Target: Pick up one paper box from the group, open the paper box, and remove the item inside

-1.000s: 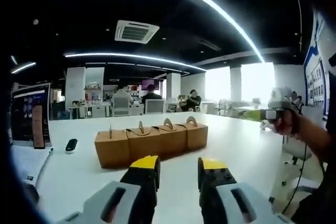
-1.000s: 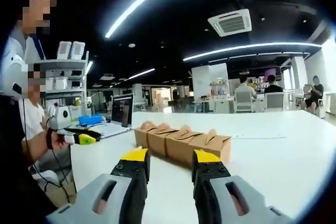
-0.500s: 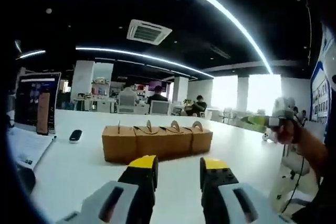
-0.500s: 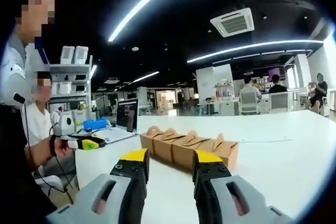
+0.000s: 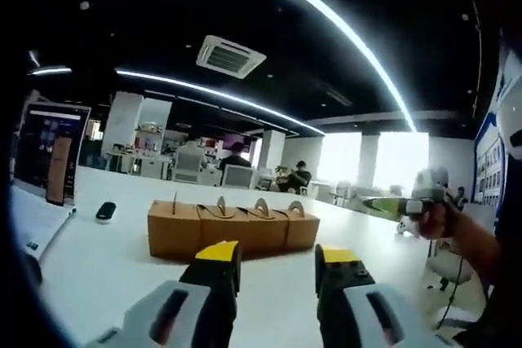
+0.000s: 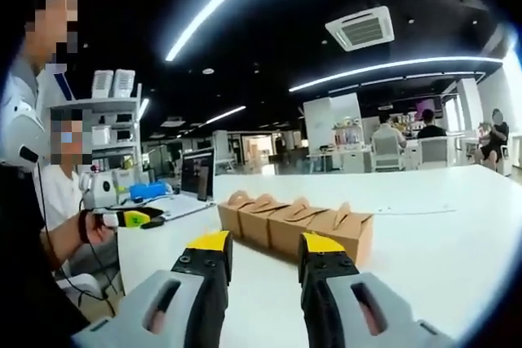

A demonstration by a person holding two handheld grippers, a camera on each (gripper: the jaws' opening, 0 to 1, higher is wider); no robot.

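Several brown paper boxes (image 5: 232,230) with curved handle tabs stand side by side in a row on the white table (image 5: 98,266). My left gripper (image 5: 277,260) hovers short of the row, open, with nothing between its yellow-tipped jaws. In the right gripper view the same row of boxes (image 6: 298,224) lies just beyond my right gripper (image 6: 265,248), which is also open and empty. The right gripper (image 5: 387,203) shows at the right of the left gripper view, held in a hand. The left gripper (image 6: 134,218) shows at the left of the right gripper view.
A laptop (image 5: 49,156) and a small black device (image 5: 106,212) sit at the table's left end. In the right gripper view, a laptop (image 6: 196,173) and a blue object (image 6: 147,191) lie beyond the boxes. People sit at desks far behind.
Both views have shifted slightly with the hands. The boxes stand where they were, and both grippers remain open and empty.
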